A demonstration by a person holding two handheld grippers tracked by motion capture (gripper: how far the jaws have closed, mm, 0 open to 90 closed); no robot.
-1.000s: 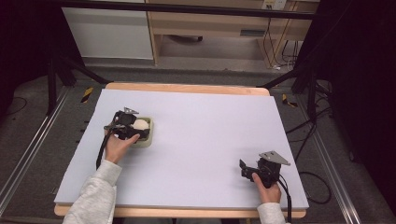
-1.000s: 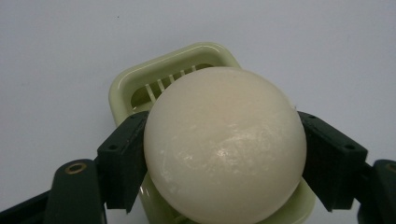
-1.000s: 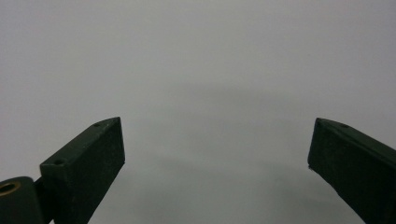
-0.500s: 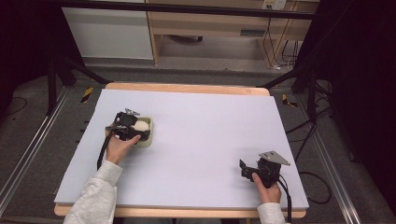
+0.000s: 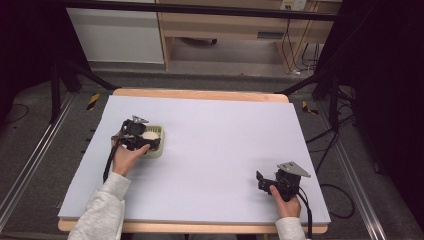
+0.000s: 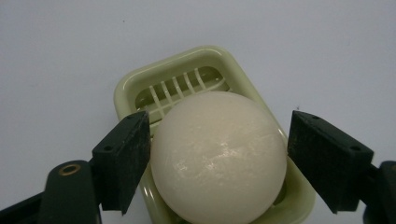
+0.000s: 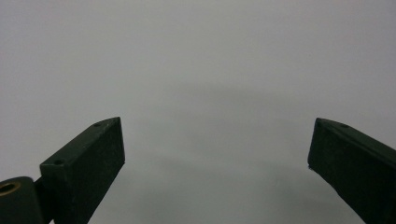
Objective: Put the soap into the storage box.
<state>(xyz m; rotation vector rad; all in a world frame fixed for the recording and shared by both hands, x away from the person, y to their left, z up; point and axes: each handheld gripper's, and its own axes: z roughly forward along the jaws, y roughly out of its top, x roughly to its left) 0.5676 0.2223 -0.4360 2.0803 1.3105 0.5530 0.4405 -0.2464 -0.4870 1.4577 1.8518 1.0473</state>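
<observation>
Soap (image 6: pixel 218 156) between spread left claw (image 6: pixel 218 158) jaws

The high camera is looking forward and down from above my side, taking in the whole table (image 5: pixel 210 150) from afar. My left gripper camera is peering closely along its jaws at the soap dish (image 6: pixel 205 84), sitting left of centre in the high frame. My right gripper camera is facing bare tabletop close up.
</observation>
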